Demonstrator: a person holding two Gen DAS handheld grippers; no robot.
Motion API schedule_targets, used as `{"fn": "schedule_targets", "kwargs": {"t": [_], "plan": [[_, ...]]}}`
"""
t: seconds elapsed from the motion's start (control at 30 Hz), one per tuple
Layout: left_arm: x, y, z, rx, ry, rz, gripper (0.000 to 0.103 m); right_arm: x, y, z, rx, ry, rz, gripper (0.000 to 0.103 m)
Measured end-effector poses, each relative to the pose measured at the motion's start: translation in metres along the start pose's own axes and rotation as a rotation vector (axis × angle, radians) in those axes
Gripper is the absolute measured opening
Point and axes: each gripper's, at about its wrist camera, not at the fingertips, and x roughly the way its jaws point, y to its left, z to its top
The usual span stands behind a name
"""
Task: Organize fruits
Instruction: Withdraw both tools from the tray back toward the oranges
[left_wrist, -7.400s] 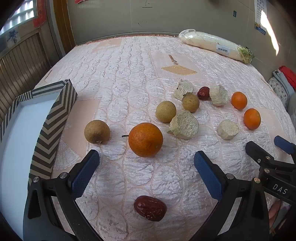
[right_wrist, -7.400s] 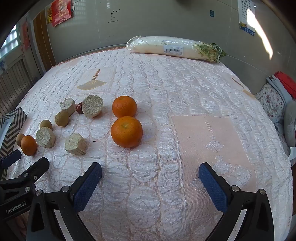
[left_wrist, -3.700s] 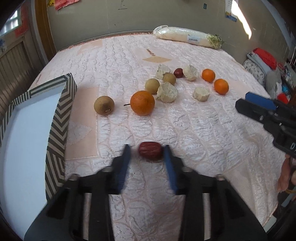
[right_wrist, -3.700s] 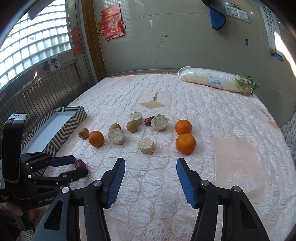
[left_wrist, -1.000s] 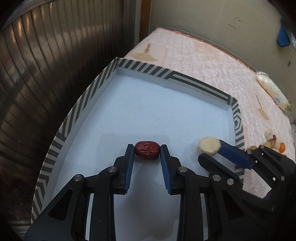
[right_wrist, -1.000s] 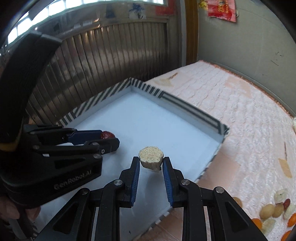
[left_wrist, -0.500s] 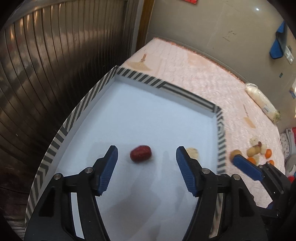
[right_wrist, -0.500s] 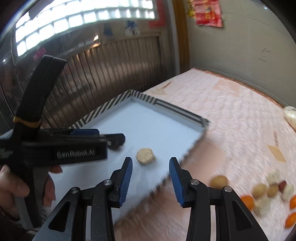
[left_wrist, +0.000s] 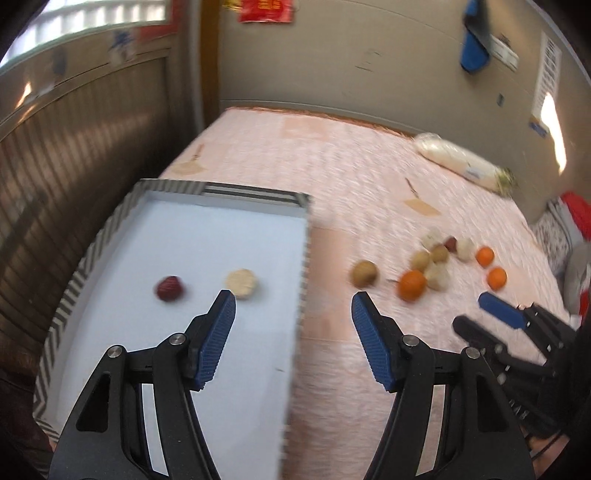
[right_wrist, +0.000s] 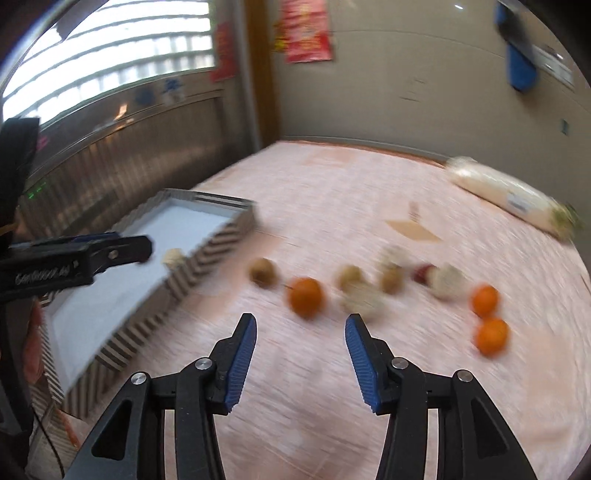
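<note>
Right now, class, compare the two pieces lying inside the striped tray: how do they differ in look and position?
The red date is dark red; the pale chunk is cream-coloured. The red date lies nearer the tray's left wall, the pale chunk nearer its right wall, apart from each other. The pale chunk looks slightly larger. Both rest loose on the tray's white floor, held by neither tool.

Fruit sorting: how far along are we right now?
Done: a red date and one pale chunk lie in the striped box. In hand: nothing; the left gripper and right gripper are both open. Left: the oranges, brown fruits and remaining pale pieces on the bedspread.
</note>
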Motion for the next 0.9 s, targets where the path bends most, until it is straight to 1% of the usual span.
{"fn": "schedule_targets", "kwargs": {"t": [0.13, 0.23, 0.43, 0.63, 0.7, 0.9], "plan": [[0.009, -0.026, -0.006, 0.031, 0.029, -0.053, 0.066, -0.013, -0.029, -0.011, 0.059, -0.006, -0.049, 0.048], [0.015, -0.042, -0.009, 0.055, 0.033, -0.053, 0.066, -0.025, -0.045, -0.019, 0.08, -0.005, -0.09, 0.05], [0.023, -0.075, -0.013, 0.097, 0.022, -0.047, 0.066, -0.041, -0.072, -0.033, 0.124, -0.016, -0.115, 0.051], [0.031, -0.094, -0.018, 0.108, 0.029, -0.073, 0.066, -0.054, -0.093, -0.04, 0.167, -0.04, -0.139, 0.051], [0.033, -0.099, -0.019, 0.113, 0.033, -0.069, 0.066, -0.056, -0.101, -0.041, 0.183, -0.042, -0.153, 0.051], [0.043, -0.11, -0.017, 0.138, 0.022, -0.077, 0.066, -0.048, -0.126, -0.041, 0.227, -0.018, -0.179, 0.051]]}}
